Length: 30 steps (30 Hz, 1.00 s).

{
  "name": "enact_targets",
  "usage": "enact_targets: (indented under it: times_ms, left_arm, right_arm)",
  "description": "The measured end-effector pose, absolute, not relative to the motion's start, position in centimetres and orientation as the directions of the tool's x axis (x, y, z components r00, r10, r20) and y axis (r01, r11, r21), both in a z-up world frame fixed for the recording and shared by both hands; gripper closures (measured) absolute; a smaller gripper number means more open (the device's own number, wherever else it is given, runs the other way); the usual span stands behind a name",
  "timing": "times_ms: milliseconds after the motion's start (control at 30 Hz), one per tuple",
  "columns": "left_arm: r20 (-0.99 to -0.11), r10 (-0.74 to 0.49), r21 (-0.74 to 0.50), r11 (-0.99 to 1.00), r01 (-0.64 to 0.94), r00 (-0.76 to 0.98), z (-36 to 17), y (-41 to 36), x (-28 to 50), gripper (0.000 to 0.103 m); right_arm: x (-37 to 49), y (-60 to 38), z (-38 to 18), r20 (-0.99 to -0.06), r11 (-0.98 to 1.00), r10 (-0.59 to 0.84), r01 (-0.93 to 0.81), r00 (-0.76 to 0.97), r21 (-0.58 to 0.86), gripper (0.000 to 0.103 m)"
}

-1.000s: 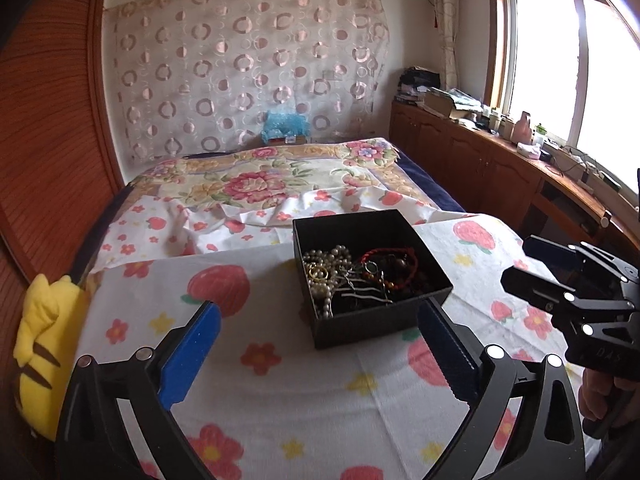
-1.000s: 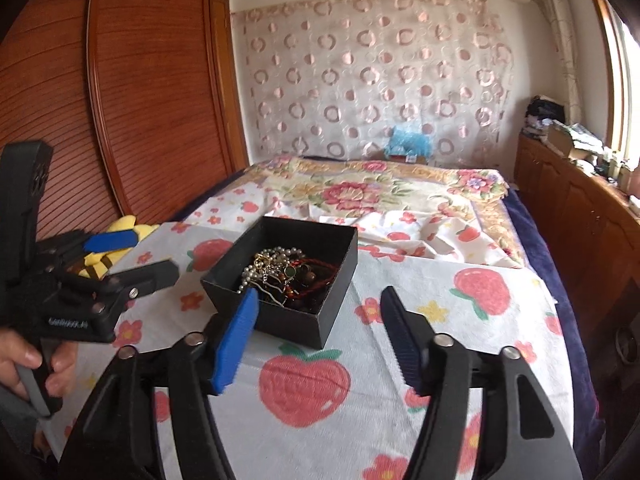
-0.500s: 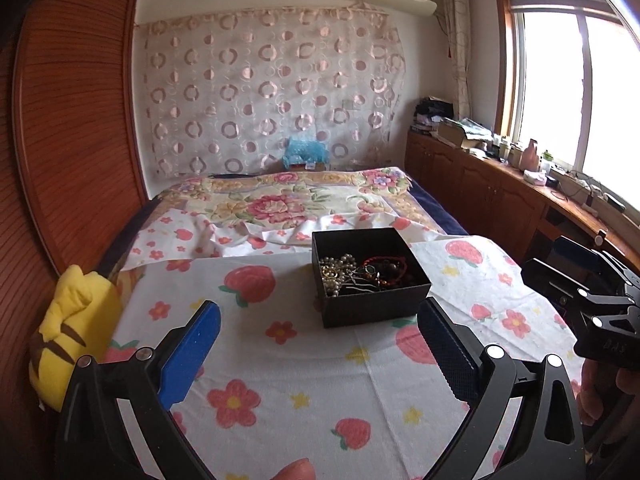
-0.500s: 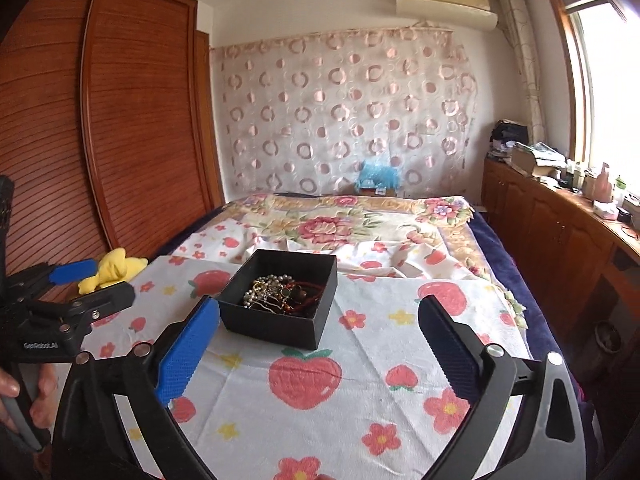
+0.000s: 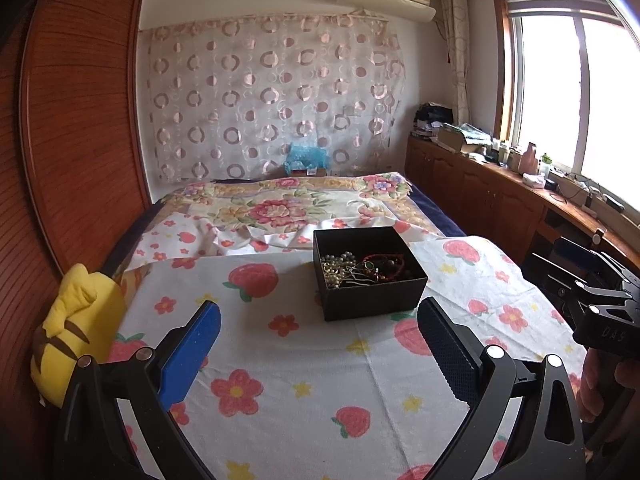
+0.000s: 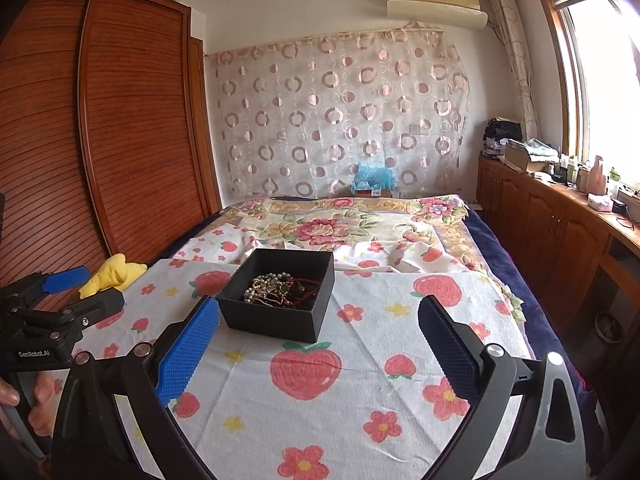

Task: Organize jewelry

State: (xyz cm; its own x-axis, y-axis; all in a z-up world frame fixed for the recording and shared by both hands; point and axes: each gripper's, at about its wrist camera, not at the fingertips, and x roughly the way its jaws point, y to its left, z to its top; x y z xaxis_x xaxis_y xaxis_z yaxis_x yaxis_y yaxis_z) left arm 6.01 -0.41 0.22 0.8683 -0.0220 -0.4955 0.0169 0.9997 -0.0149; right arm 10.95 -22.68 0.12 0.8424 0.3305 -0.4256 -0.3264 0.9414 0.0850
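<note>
clearly light, loose and quick to snag, the tangled jewelry [image 6: 282, 288] lies in the black box [image 6: 280, 316] at centre frame on the strawberry sheet [image 6: 360, 400], best pinched by one strand, while left gripper [image 5: 318, 344] and right gripper [image 6: 318, 344] both gape empty.

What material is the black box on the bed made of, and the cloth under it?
The black box looks like matte cardboard: thin straight walls, sharp corners, no shine. The cloth beneath appears to be a soft woven or terry fabric, printed with strawberries and flowers; its dull, slightly nubby surface suggests this.
</note>
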Motion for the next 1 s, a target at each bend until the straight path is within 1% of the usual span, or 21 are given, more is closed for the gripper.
enact_targets:
  times_ms: [1000]
  left_arm:
    - [-0.497,-0.023,-0.019,1.000,0.016,0.868,0.25,-0.79,5.88,0.008]
  right_arm:
    - [10.74,-22.62,-0.44,-0.429,0.940,0.334,-0.329,0.839,0.089,0.003]
